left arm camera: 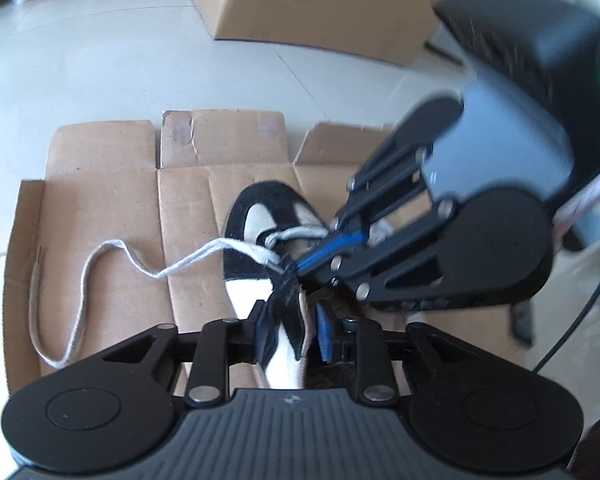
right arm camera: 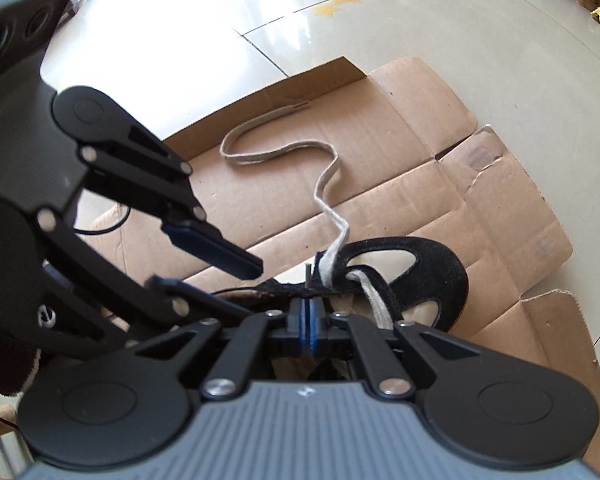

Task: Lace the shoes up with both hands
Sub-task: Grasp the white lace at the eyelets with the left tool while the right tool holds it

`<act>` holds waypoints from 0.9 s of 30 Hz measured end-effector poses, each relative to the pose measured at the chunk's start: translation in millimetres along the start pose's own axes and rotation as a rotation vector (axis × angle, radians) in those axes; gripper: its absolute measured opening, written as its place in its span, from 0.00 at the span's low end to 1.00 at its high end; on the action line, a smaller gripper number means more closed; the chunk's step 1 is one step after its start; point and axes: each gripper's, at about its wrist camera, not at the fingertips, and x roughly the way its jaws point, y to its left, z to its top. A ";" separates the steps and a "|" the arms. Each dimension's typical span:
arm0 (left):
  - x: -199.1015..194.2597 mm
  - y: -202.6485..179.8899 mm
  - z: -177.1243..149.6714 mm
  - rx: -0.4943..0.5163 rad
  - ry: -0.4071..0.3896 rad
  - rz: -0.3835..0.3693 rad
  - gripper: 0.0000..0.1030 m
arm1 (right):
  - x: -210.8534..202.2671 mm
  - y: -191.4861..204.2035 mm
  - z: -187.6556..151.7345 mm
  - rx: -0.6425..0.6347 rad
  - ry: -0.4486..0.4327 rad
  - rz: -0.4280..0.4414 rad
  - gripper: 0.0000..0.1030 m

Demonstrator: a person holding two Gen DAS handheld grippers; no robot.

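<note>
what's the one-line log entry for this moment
left gripper: open around shoe flap | right gripper: shut at lace tip | shoe on cardboard

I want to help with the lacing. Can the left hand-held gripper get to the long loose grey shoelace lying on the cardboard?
Probably yes. The loose grey shoelace lies bare on the flattened brown cardboard beside the left hand-held gripper, though its jaws sit around the shoe's black flap.

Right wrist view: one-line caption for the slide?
Right claw shut at the shoe's eyelet strip, left claw alongside, loose lace trailing over flattened cardboard.
</note>
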 end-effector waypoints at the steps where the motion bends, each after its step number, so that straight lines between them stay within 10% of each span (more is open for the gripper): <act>1: -1.6 6.3 1.8 -0.054 -0.016 -0.015 0.26 | -0.1 0.2 -0.9 0.003 -0.004 0.000 0.02; 10: 20.8 50.9 -0.8 -0.512 -0.023 -0.141 0.17 | -0.1 -1.9 -5.7 0.026 -0.033 0.004 0.02; 21: 27.7 48.7 -2.9 -0.502 -0.085 -0.117 0.01 | -3.4 -8.6 -9.5 0.056 -0.059 0.010 0.07; 27: 20.9 47.7 -2.8 -0.493 -0.123 -0.080 0.01 | -14.0 -14.8 -13.2 0.084 -0.077 0.009 0.26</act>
